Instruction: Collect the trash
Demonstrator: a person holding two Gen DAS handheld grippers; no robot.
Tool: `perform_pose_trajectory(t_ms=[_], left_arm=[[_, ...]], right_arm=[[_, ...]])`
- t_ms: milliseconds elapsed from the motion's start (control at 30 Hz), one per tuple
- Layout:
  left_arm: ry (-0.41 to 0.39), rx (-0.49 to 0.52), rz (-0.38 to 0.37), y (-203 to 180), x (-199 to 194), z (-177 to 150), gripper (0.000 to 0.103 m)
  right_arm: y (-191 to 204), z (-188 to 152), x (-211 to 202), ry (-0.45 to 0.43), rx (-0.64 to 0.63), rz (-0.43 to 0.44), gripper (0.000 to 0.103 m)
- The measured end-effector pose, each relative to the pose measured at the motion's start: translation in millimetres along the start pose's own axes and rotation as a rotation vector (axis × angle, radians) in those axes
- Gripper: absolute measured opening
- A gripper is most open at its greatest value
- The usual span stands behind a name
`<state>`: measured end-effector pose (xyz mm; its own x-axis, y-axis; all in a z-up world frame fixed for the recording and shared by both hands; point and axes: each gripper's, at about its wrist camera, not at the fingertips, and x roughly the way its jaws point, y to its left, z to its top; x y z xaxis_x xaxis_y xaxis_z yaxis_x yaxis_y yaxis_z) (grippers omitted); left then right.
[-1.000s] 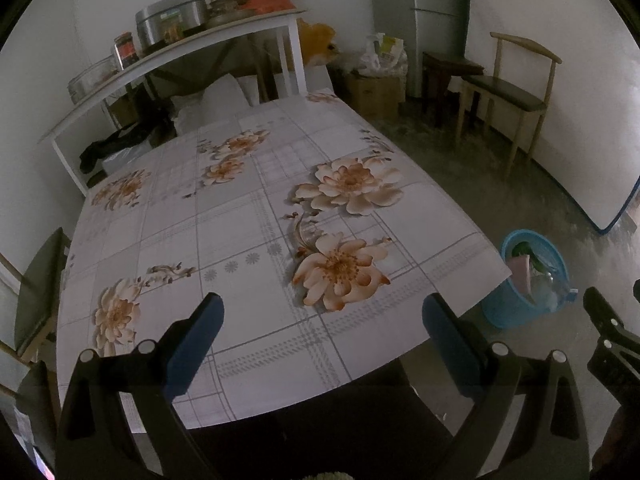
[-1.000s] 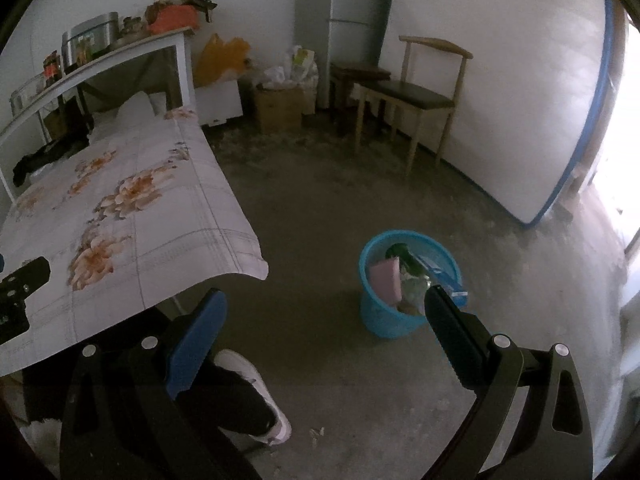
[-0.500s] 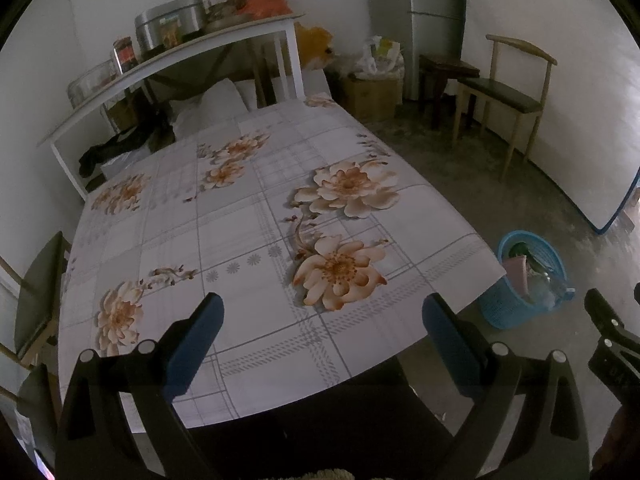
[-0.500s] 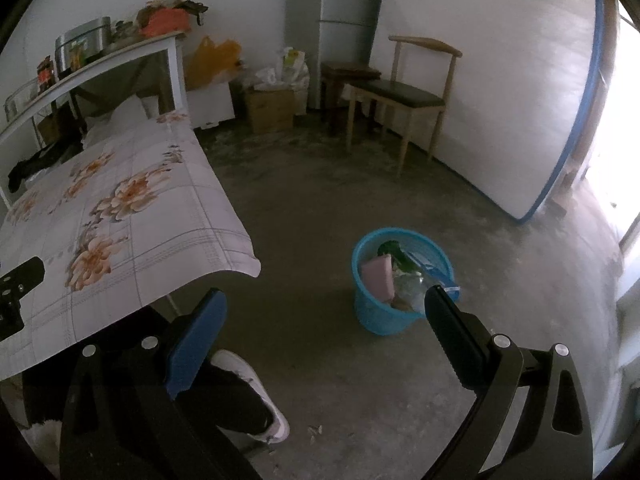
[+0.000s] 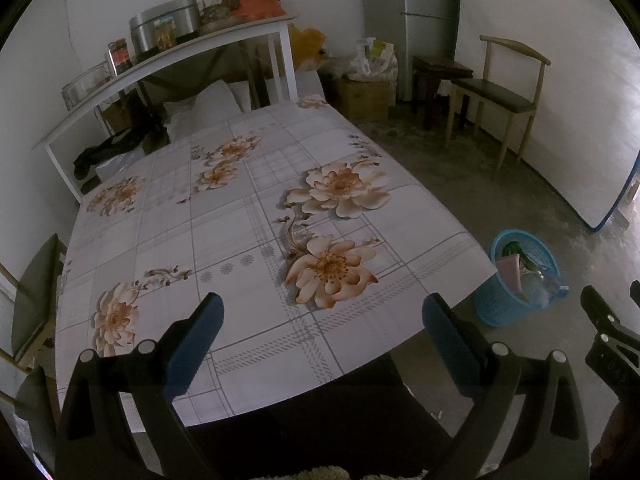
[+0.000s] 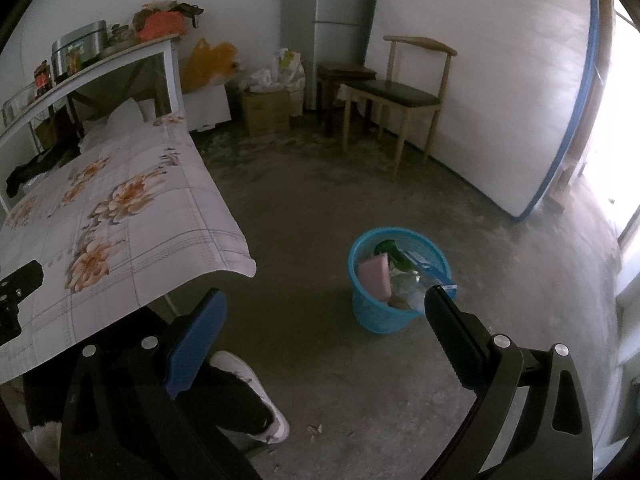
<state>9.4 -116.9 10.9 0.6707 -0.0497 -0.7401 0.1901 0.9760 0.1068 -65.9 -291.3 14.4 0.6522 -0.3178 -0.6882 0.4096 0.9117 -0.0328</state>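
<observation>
Trash sits in a round blue plastic mesh basket (image 6: 394, 280) standing on the grey concrete floor (image 6: 320, 208), off the near corner of the table. Inside it show a pink rectangular sponge-like block (image 6: 375, 274), a dark green bottle (image 6: 394, 254), a clear crumpled plastic bottle (image 5: 540, 286) and a blue-and-white flat packet (image 6: 426, 266). The left gripper (image 5: 324, 316) hangs above the near edge of the table with its blue-padded fingers spread wide and nothing between them. The right gripper (image 6: 322, 314) is likewise spread wide and empty, held over the floor with the basket just beyond its right finger. The table carries a white vinyl cloth printed with orange-cream flowers and grey checks (image 5: 248, 216), and its top is bare of loose items. Behind the table stands a white-framed shelf (image 5: 168, 60) bearing a metal pot (image 5: 164, 28) and jars. A wooden chair with a dark seat (image 6: 400, 92) stands by the far wall, next to a white mattress with blue edging (image 6: 520, 80) leaning upright. A person's foot in a white sneaker (image 6: 256, 396) rests on the floor under the right gripper.
</observation>
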Motion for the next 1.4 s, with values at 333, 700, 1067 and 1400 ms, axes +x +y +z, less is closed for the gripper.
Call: perform_pose_trajectory(t_ms=[333,700,1067,1400], left_arm=[[0.009,0.003,-0.011,-2.2,-1.3,0.3,0.097],[0.022,0.001,-0.02,-2.5,2.5,-0.4,0.097],[0.028,0.001,-0.027,-2.4,5.3,-1.3,0.097],[0.03,-0.002,-0.029,-1.8,5.2,-1.1,0.097]], right_arm=[[-2.2,0.8,-2.2,0.003,0.005,-0.008,0.095],[-3.3,2.8,-3.2,0.006,0.011,-0.012,0.095],[-5.1,4.8,-3.8,0.012,0.014,-0.014,0.095],[-3.0,5.5,-5.3,0.009,0.011,-0.018,0.095]])
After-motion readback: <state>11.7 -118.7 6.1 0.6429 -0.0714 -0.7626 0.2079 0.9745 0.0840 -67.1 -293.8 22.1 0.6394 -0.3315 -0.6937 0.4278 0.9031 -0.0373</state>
